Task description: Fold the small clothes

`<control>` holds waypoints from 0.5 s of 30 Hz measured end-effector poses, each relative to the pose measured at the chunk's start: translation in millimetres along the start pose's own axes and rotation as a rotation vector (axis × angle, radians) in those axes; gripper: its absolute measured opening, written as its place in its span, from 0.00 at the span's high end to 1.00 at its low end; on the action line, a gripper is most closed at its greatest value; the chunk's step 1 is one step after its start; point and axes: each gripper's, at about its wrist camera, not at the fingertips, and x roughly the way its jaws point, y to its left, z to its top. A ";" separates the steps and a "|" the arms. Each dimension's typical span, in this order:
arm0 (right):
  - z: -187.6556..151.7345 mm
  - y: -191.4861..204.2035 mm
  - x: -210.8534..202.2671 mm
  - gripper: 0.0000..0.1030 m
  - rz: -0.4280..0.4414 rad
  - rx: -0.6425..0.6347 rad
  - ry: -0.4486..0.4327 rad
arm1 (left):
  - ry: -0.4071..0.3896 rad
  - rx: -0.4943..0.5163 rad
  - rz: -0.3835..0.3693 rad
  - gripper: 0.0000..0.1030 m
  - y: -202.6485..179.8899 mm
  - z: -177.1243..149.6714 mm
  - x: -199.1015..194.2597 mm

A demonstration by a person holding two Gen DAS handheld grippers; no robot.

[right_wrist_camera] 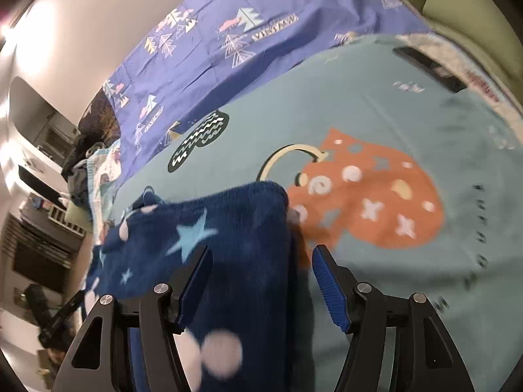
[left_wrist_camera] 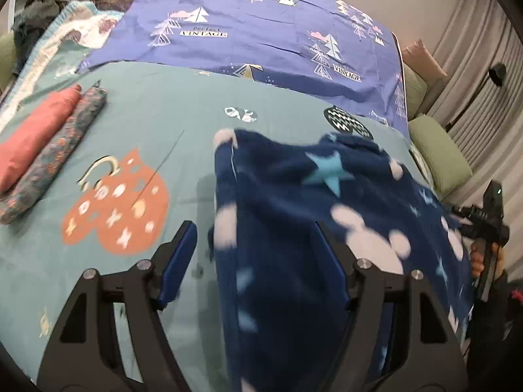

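Two rolls (left_wrist_camera: 42, 150) done on bed (left_wrist_camera: 183, 130). Navy fleece (left_wrist_camera: 294, 228) half-folded; left tongs (left_wrist_camera: 258, 261), right tongs (right_wrist_camera: 261, 281) released.

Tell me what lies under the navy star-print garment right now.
The navy fleece garment rests on the teal bedsheet, beside the sheet's orange printed motif without hiding much of it. Whatever else is beneath the fabric is covered, so nothing more can be confirmed.
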 end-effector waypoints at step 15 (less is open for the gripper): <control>13.6 66.3 -44.5 0.92 0.087 -0.255 -0.277 | -0.267 0.096 0.067 0.82 -13.8 -8.8 -42.1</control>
